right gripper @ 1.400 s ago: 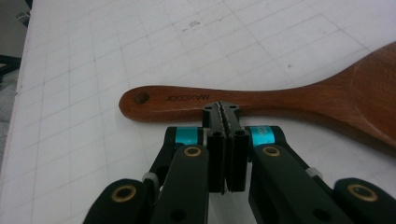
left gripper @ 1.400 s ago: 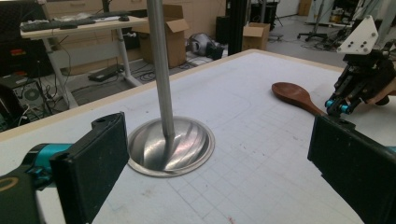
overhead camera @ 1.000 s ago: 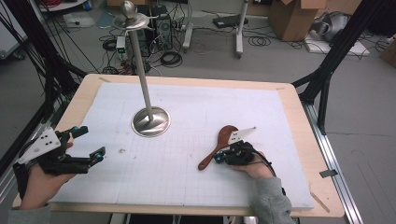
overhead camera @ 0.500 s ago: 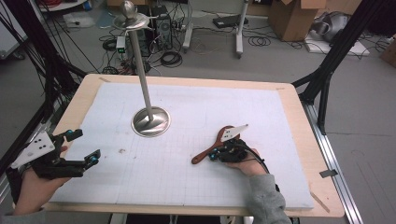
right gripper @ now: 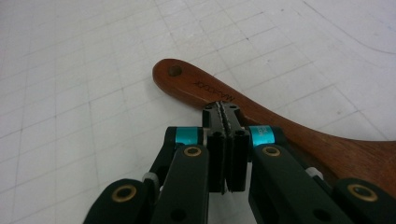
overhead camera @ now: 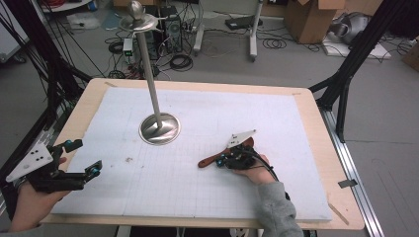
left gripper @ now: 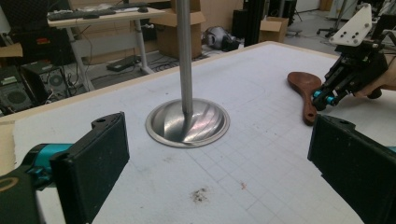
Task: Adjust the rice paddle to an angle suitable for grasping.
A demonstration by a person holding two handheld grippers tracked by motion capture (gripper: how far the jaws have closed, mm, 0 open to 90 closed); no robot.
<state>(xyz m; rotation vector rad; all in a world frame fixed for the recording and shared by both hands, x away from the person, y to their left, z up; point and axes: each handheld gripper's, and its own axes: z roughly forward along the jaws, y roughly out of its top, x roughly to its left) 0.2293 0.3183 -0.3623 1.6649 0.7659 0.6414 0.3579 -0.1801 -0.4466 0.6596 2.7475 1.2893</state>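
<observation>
High view is showing you working at a white gridded mat (overhead camera: 197, 187) laid on a wooden table (overhead camera: 316, 148). Your right gripper (overhead camera: 223, 162) is lying low on the mat, its jaws pressed together at the handle of the wooden spoon (overhead camera: 210, 159). The spoon is lying flat, right of centre, its handle end pointing toward the left and its bowl tucked under the gripper's grey plate. In the right gripper view, the jaws are standing fully closed, pad against pad, with their tips touching the top of the wooden spoon (right gripper: 289, 126) near its holed end; nothing is sitting between the pads, so you are pressing on the spoon, not pinching it. Your left gripper (overhead camera: 81, 170) is hovering at the mat's left edge with its jaws standing wide and holding nothing. In the left gripper view, the metal stand (left gripper: 187, 122) is sitting upright between those jaws, farther off, well apart from the spoon.
</observation>
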